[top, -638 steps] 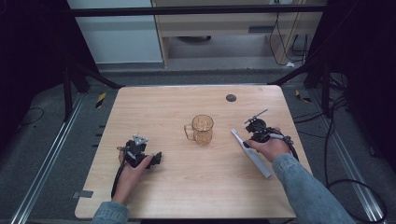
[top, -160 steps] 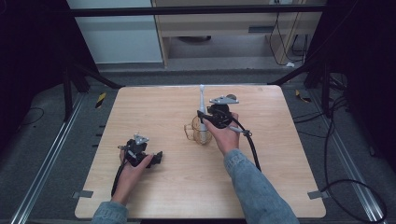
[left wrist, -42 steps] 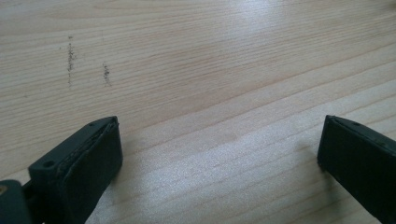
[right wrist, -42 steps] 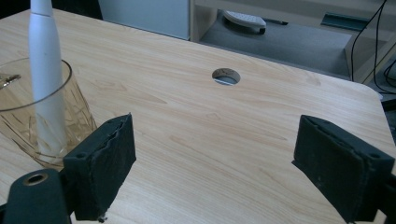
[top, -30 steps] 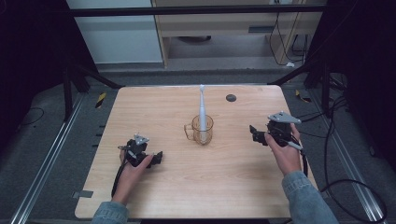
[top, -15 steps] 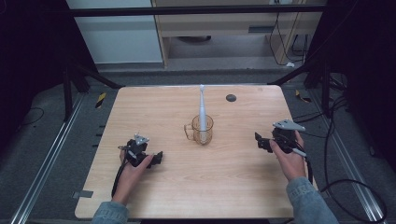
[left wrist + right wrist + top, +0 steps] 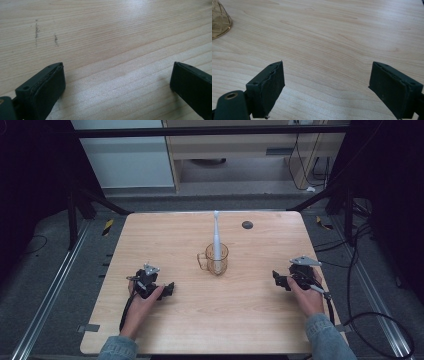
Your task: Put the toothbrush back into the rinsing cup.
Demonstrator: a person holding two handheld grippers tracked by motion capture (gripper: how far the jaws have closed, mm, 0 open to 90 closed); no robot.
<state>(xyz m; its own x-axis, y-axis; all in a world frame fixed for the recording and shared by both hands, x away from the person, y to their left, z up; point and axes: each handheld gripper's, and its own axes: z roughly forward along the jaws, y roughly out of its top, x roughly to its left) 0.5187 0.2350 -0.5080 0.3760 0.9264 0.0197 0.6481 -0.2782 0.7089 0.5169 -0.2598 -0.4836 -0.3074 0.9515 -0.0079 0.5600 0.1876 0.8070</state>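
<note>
A clear amber mug (image 7: 217,260) stands at the middle of the wooden table (image 7: 165,235), handle to the left. A white-grey toothbrush (image 7: 216,236) stands upright inside it, leaning on the rim. In the right gripper view the mug's base (image 7: 219,20) shows at the upper left. My right gripper (image 7: 278,279) rests low at the table's right side, open, with bare wood between its jaws (image 7: 327,87). My left gripper (image 7: 169,289) lies at the front left, open and empty (image 7: 117,85).
A small dark round disc (image 7: 247,224) lies near the table's far right edge. A few dark scuff marks (image 7: 37,31) spot the wood ahead of the left gripper. Dark frame legs and cables surround the table.
My right gripper, which had put the toothbrush into the mug, has drawn back to the right and down toward the table's front right. The left gripper has stayed put.
</note>
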